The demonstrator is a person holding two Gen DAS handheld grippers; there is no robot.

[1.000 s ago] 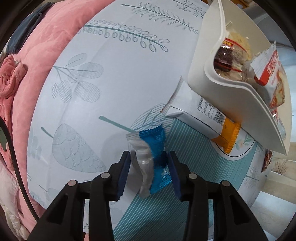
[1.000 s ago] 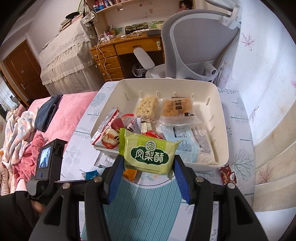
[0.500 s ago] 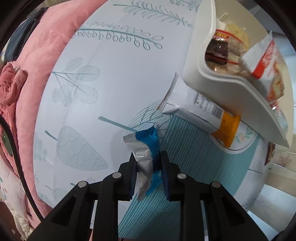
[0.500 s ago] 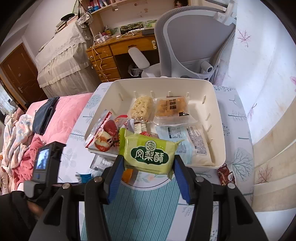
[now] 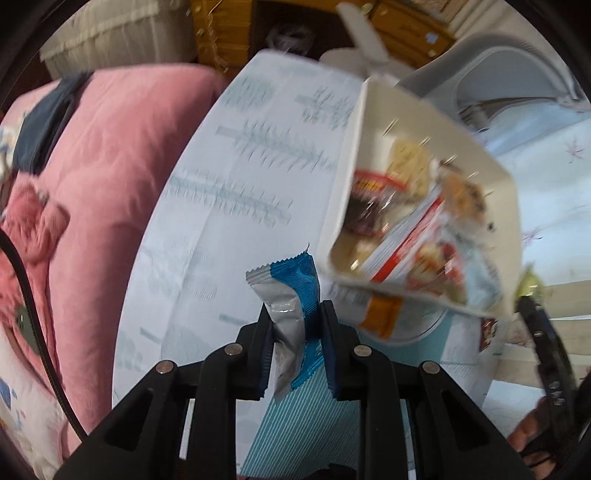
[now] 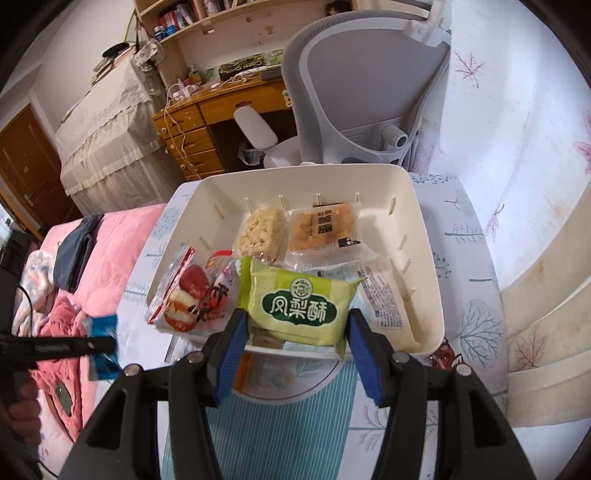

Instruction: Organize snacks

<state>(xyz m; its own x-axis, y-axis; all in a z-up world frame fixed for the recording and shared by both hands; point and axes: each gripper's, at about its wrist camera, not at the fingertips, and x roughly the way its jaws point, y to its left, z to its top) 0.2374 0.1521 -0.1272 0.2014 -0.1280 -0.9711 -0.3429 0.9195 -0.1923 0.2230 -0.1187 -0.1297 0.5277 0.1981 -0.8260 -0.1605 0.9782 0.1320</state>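
Left tongs [image 5: 295, 328] have lifted the blue wrapper [image 5: 295, 291] off the desk, lower centre. Right tongs [image 6: 293, 332] clamp the green pastry [image 6: 299, 306] over the bin [image 6: 424, 258]. Risk: thin wrapper slipping mid-swing.

Looked like a home bedroom: pink quilted bedding [image 6: 110, 266] beside a table under a leaf-printed cloth [image 6: 461, 236], a wooden desk [image 6: 218, 122] with drawers and trailing cables, shelves of books and bottles [image 6: 177, 18] above, a grey mesh office chair [image 6: 362, 85], a lace-draped cabinet [image 6: 107, 140], a brown door [image 6: 22, 158]
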